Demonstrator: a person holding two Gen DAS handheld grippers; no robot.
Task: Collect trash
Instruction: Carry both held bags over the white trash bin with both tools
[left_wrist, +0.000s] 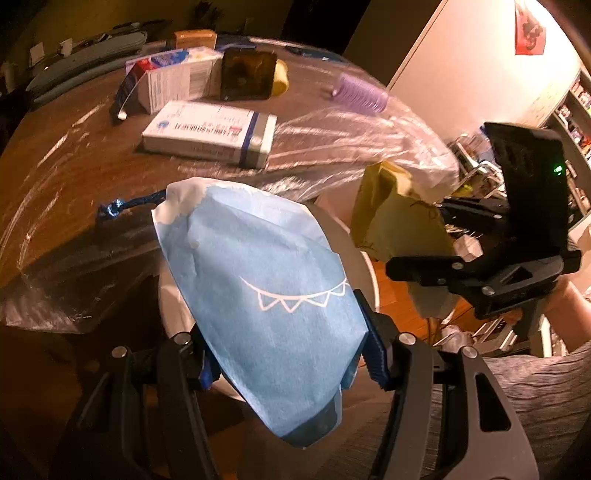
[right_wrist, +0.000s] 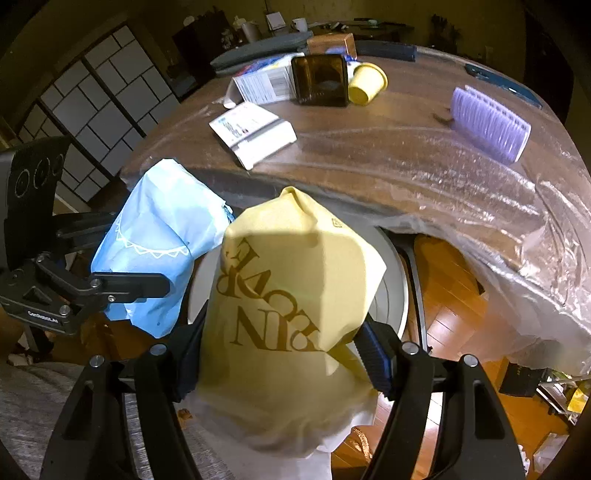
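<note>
The left gripper (left_wrist: 288, 365) holds a crumpled light-blue paper bag with a white bunting print (left_wrist: 258, 295) between its fingers (left_wrist: 376, 354). The right gripper (right_wrist: 280, 362) holds a crumpled yellow paper bag with brown lettering (right_wrist: 291, 314) the same way. Both bags hang over a round white bin (right_wrist: 391, 295) just below the edge of the plastic-covered brown desk (right_wrist: 369, 147). For a clean drop, each bag should be centred over the bin before its fingers widen, one side at a time.

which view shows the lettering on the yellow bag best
The right wrist view: the yellow bag fills the centre, its brown lettering facing the camera upside down. The left wrist view shows only its plain side, small at the right.
</note>
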